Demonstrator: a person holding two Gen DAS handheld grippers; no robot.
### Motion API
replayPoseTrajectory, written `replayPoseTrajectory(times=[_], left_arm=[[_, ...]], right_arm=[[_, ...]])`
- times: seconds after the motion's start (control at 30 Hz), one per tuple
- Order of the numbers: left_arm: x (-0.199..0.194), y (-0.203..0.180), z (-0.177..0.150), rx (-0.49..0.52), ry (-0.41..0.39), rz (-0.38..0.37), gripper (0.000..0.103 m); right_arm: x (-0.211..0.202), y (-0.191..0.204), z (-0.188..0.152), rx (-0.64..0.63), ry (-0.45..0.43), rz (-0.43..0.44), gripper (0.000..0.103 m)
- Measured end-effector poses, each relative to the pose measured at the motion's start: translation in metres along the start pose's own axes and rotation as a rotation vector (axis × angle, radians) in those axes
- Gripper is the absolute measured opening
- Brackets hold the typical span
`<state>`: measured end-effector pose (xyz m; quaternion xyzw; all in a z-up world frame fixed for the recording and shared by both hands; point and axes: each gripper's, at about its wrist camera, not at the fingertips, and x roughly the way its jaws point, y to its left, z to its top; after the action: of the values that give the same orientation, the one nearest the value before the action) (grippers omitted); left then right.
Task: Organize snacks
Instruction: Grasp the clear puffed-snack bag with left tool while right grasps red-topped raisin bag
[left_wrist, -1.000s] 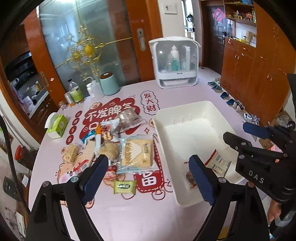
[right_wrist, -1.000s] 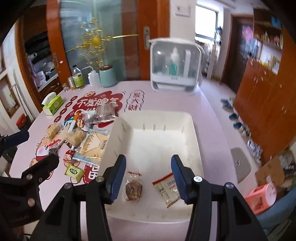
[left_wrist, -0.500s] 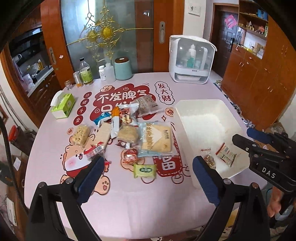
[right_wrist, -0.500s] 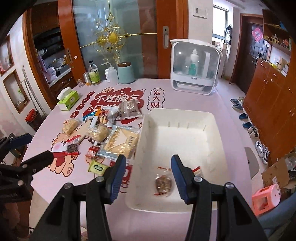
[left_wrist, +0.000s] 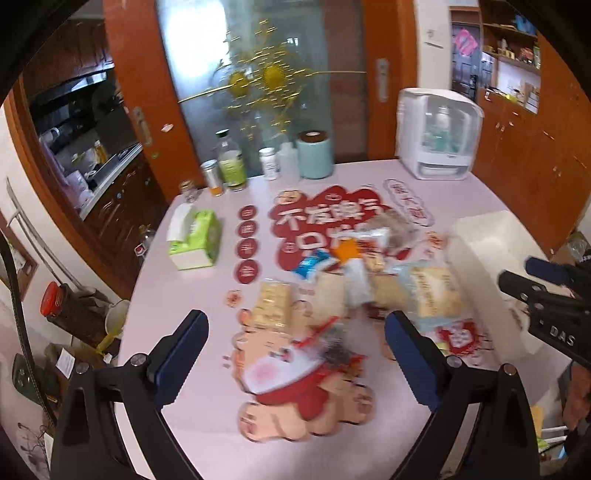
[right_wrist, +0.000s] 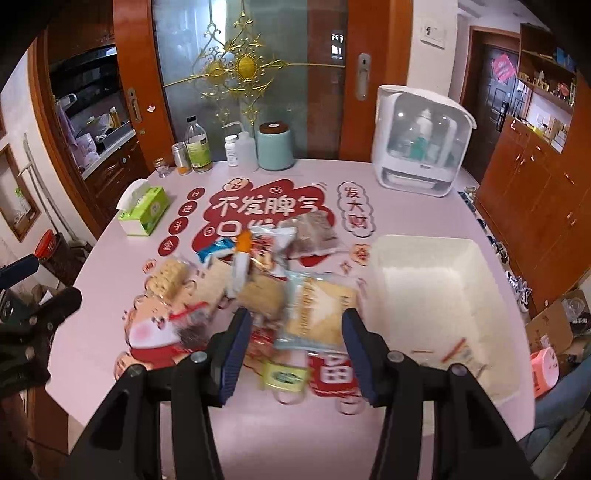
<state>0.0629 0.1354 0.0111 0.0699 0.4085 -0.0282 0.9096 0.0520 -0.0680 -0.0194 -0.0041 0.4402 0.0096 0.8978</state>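
Blurred by motion, a pile of wrapped snacks (left_wrist: 351, 280) lies mid-table on a pink cloth. My left gripper (left_wrist: 295, 354) hangs open and empty above the cloth's cartoon print, in front of the pile. My right gripper (right_wrist: 298, 354) is open more narrowly, with nothing between its blue pads. It hovers over a large cracker pack (right_wrist: 317, 314) and a small green packet (right_wrist: 284, 374). To the right stands the white bin (right_wrist: 476, 258), with two small packets (right_wrist: 454, 349) blurred near its front wall. Each gripper shows in the other's view: the right gripper (left_wrist: 546, 295) and the left gripper (right_wrist: 37, 306).
A green tissue box (right_wrist: 144, 210) sits at the left of the table. Bottles and jars (right_wrist: 197, 147), a teal canister (right_wrist: 275, 146) and a white appliance (right_wrist: 421, 144) line the far edge. Right of the table are wooden cabinets (right_wrist: 535, 192), a cardboard box and a pink stool (right_wrist: 545, 369).
Both grippers have swept left, from over the white bin to over the snack pile and the cartoon print. The left jaws stand a little wider than one second ago.
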Motion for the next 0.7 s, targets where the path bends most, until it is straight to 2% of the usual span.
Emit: replayPoseTrajectory(times=[0.07, 0.23, 0.3, 0.47, 0.7], left_arm=[[0.013, 0.020, 0.005, 0.015, -0.001, 0.027, 0.096], [0.059, 0.054, 0.018, 0.087, 0.013, 0.054, 0.096], [0.080, 0.061, 0.021, 0.123, 0.018, 0.030, 0.096], [0.139, 0.064, 0.022, 0.239, 0.084, -0.036, 0.096], [0.217, 0.061, 0.012, 0.369, 0.220, -0.153, 0.096]], right_arm=[[0.014, 0.016, 0.004, 0.028, 0.034, -0.017, 0.052], [0.053, 0.045, 0.009, 0.052, 0.118, 0.028, 0.052], [0.069, 0.056, 0.009, 0.044, 0.145, 0.041, 0.052], [0.123, 0.085, -0.003, -0.013, 0.238, 0.136, 0.052], [0.186, 0.127, -0.036, -0.134, 0.362, 0.236, 0.052]])
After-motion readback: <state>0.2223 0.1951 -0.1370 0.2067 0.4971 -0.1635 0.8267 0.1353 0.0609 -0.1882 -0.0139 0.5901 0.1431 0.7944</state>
